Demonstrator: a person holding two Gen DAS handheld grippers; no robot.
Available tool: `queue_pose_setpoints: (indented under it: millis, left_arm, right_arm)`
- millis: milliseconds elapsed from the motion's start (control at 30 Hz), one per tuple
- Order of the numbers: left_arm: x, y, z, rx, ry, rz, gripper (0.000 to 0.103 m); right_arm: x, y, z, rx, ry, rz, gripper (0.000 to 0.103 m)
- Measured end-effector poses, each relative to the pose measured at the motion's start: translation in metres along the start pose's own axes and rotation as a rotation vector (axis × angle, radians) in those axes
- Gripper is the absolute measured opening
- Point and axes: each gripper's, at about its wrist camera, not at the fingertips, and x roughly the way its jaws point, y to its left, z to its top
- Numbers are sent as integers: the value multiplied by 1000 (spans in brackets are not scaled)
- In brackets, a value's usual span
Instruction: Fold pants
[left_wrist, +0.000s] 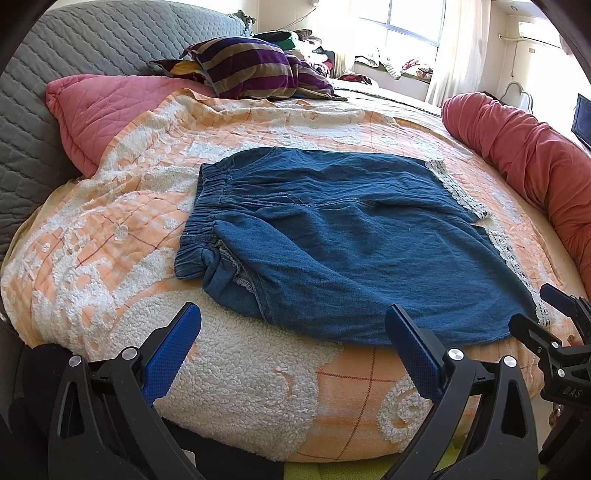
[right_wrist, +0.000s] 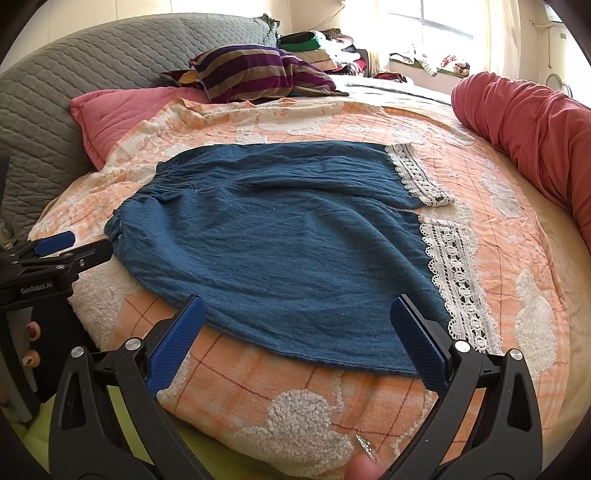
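— On the orange and white blanket (left_wrist: 110, 236), what lies flat?

— Blue denim pants (left_wrist: 351, 236), short ones, spread across the middle of the bed. Their gathered elastic waistband (left_wrist: 207, 218) is at the left and the 2 leg openings with white lace trim (right_wrist: 447, 266) are at the right.

— Where do they sit against the left gripper (left_wrist: 291, 321)?

— Just beyond it. Its 2 blue-padded fingers are spread wide, and the near hem of the pants runs between their tips in the left wrist view. Whether the pads touch the cloth I cannot tell; nothing is pinched.

— And the right gripper (right_wrist: 295, 314)?

— Also spread wide and holding nothing. In its own view the near edge of the pants lies between the fingertips, with the right finger just beside the lace corner. In the left wrist view it shows at the right edge (left_wrist: 546, 314), next to that same corner.

— Any writing?

— 2 bits. In the right wrist view the left gripper's black body at the left edge reads "GenRobot.AI". In the left wrist view the right gripper's body carries "DAS".

— What else is around?

— A pink quilted pillow (left_wrist: 96, 110) at the far left, a striped purple and tan cushion (left_wrist: 251, 66) beyond it, a red bolster (left_wrist: 524, 155) along the right, and a grey quilted headboard (left_wrist: 74, 44) behind. A fingertip (right_wrist: 364, 469) shows at the bottom of the right wrist view.
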Motion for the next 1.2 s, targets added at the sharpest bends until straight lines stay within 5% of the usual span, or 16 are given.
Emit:
queue_pose_setpoints:
  millis: [633, 1200]
  left_arm:
    - [30, 22, 24, -35, 22, 20, 99]
    - [84, 76, 86, -107, 53, 71, 99]
  right_arm:
    - [28, 7, 44, -26, -39, 29, 95]
    - [98, 40, 132, -203, -27, 79, 95]
